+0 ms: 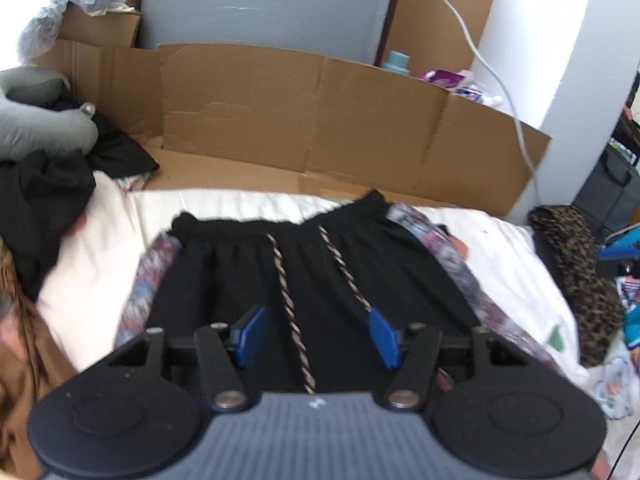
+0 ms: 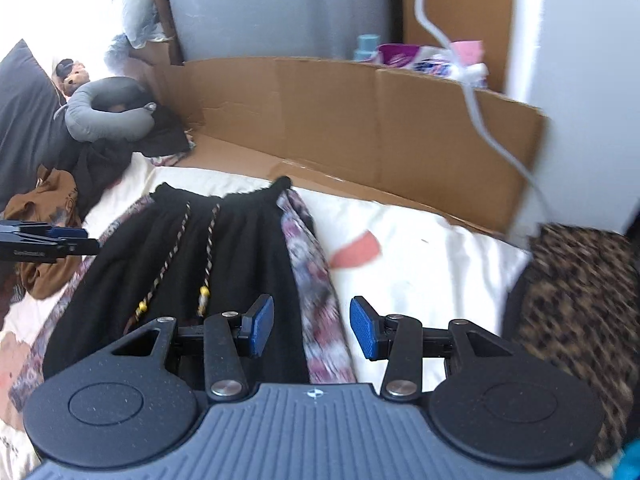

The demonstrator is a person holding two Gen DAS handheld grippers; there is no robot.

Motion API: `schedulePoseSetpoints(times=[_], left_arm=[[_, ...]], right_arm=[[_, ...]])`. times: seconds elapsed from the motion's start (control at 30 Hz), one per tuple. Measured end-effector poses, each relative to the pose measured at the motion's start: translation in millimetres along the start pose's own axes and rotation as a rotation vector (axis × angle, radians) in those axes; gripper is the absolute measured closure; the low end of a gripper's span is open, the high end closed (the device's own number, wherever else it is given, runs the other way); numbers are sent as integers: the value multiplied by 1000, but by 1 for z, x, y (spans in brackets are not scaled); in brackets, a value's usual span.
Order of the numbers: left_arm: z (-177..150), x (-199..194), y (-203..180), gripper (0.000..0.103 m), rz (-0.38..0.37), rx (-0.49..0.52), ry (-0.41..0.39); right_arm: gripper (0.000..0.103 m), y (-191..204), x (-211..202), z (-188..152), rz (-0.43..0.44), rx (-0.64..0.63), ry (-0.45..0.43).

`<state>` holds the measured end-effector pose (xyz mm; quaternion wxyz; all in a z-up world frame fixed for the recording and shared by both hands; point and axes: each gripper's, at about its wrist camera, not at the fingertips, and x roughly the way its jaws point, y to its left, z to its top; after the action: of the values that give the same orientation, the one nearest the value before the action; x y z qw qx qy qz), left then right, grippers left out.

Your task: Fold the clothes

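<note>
Black shorts (image 1: 248, 276) (image 2: 240, 256) with patterned side stripes and two braided drawstrings (image 1: 286, 292) lie flat on a white bed sheet (image 1: 100, 280), waistband away from me. My left gripper (image 1: 318, 332) hovers open over the shorts' middle, one drawstring running between its blue pads (image 1: 252, 334). My right gripper (image 2: 312, 326) is open above the shorts' right patterned stripe (image 2: 316, 300), with nothing held. The left gripper's fingertips (image 2: 60, 240) also show at the left edge of the right wrist view.
A flattened cardboard wall (image 1: 320, 120) stands behind the bed. A grey neck pillow (image 2: 108, 110), dark clothes (image 1: 44, 200) and a brown garment (image 2: 44, 240) pile at left. A leopard-print fabric (image 2: 572, 320) lies at right. A white cable (image 1: 500, 80) hangs at the back right.
</note>
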<state>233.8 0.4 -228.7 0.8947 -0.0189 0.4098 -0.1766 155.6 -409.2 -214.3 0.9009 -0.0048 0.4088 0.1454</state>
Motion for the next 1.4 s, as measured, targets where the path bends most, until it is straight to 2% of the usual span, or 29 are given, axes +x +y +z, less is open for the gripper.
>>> schedulePoseSetpoints(times=[0.17, 0.3, 0.5, 0.67, 0.73, 0.83, 0.9, 1.0, 1.03, 1.1, 1.2, 1.27, 1.4], left_arm=[[-22, -24, -25, 44, 1, 72, 3], [-23, -36, -32, 45, -67, 91, 90], [-36, -48, -60, 45, -179, 153, 133], [-70, -36, -78, 45, -263, 92, 187], [-82, -28, -78, 45, -328, 14, 213], [-98, -20, -79, 44, -393, 35, 259], [-107, -14, -78, 44, -390, 70, 293], [-115, -3, -71, 44, -372, 32, 318], [-118, 0, -71, 44, -388, 19, 327], [-124, 7, -71, 44, -400, 20, 329], [-131, 18, -72, 43, -378, 16, 334], [-135, 20, -71, 43, -379, 14, 341], [-146, 27, -80, 43, -348, 86, 367]], right_arm=[[53, -7, -44, -44, -56, 31, -30], [53, -6, -67, -79, -88, 66, -41], [53, -24, -80, -114, -98, 195, -64], [53, -42, -86, -127, -125, 281, -81], [53, -47, -84, -135, -125, 307, -57], [53, -49, -76, -147, -137, 310, -4], [53, -48, -70, -157, -133, 315, 34], [53, -44, -62, -173, -128, 316, 80], [53, -42, -59, -177, -126, 318, 94], [53, -39, -53, -185, -121, 330, 119], [53, -40, -42, -192, -124, 372, 157], [53, -36, -35, -195, -131, 348, 183], [53, -34, -28, -200, -133, 351, 209]])
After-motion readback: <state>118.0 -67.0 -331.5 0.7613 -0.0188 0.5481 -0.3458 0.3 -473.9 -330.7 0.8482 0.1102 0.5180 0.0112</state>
